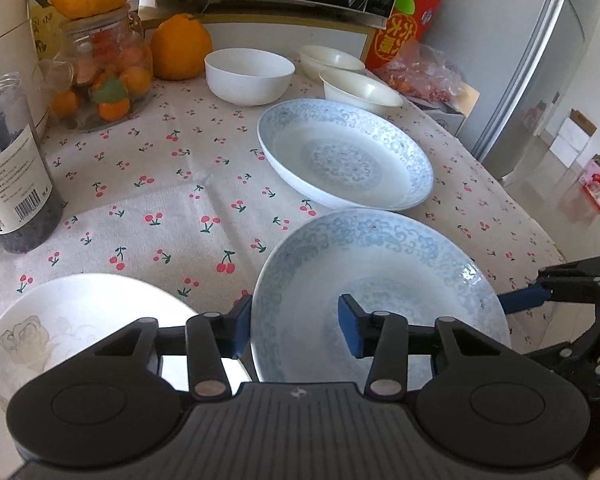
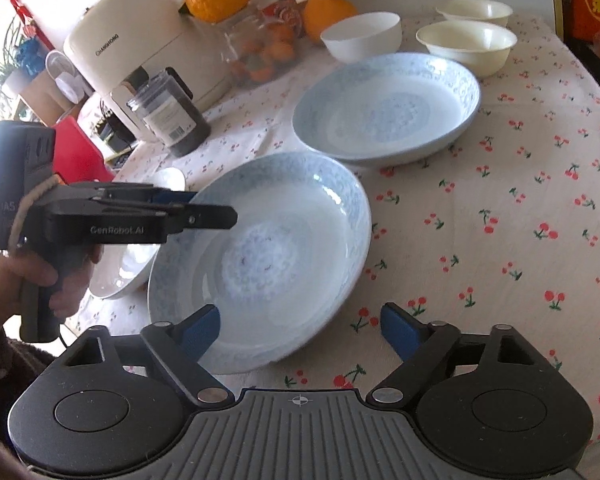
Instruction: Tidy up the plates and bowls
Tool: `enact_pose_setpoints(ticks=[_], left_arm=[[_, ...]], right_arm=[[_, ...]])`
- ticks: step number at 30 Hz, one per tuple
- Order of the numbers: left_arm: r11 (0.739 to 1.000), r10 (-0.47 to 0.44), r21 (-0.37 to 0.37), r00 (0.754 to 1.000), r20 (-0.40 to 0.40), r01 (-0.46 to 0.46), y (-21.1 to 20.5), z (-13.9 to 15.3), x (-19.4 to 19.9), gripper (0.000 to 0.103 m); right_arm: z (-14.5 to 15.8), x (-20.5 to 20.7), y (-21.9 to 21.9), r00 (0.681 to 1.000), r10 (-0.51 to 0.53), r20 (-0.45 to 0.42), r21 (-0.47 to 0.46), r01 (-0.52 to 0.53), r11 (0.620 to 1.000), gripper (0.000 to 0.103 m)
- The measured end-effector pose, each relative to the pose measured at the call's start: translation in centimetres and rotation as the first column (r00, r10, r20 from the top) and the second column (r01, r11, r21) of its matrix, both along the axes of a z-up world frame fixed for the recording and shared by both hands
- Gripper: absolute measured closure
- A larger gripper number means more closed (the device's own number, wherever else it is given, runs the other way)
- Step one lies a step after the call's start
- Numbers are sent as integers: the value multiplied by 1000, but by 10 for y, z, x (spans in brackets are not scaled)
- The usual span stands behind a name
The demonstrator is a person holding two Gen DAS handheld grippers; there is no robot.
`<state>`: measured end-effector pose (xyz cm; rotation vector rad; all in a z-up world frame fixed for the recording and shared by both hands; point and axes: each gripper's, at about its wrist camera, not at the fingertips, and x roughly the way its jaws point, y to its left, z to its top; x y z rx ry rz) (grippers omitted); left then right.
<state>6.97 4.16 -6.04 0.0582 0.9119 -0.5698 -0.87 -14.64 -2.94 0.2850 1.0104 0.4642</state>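
The near plate, blue-patterned, lies on the cherry-print tablecloth and appears tilted, its left rim raised. The left gripper straddles that left rim: one blue pad sits outside the rim, the other over the plate's inner surface. The jaws stand part-way closed with a visible gap; whether the pads press on the rim cannot be told. The right gripper stands at the plate's near-right rim, jaws wide apart, left pad over the plate edge, right pad over bare cloth, nothing clamped. In the right wrist view a hand holds the left gripper's handle, and its fingers reach across the plate's left edge. A second blue-patterned plate, the far plate, lies flat just beyond the near one, apart from it. A white floral plate lies to the left of the near plate, close beside it. Behind the far plate stand a white bowl and two cream bowls, one behind the other. A jar of small oranges with a large orange on top and a dark jar stand at the left.
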Motion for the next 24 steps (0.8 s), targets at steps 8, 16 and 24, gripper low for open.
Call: enact_pose_setpoints(ticks=[8,16,24], left_arm=[[1000,18,24,1000,8,-18,1,0,2,75],[998,61,-14,998,13,-61,9,4,3,80],[993,102,-68,994,42,-99,16,17,4,82]], right_arm=[[0,-2,9,1000,14,11,-41,-13,999,57],[4,-1,4,1000,-7,8,-39,7,999,78],[18,3,-3,999,-36,27,15,35,999,79]])
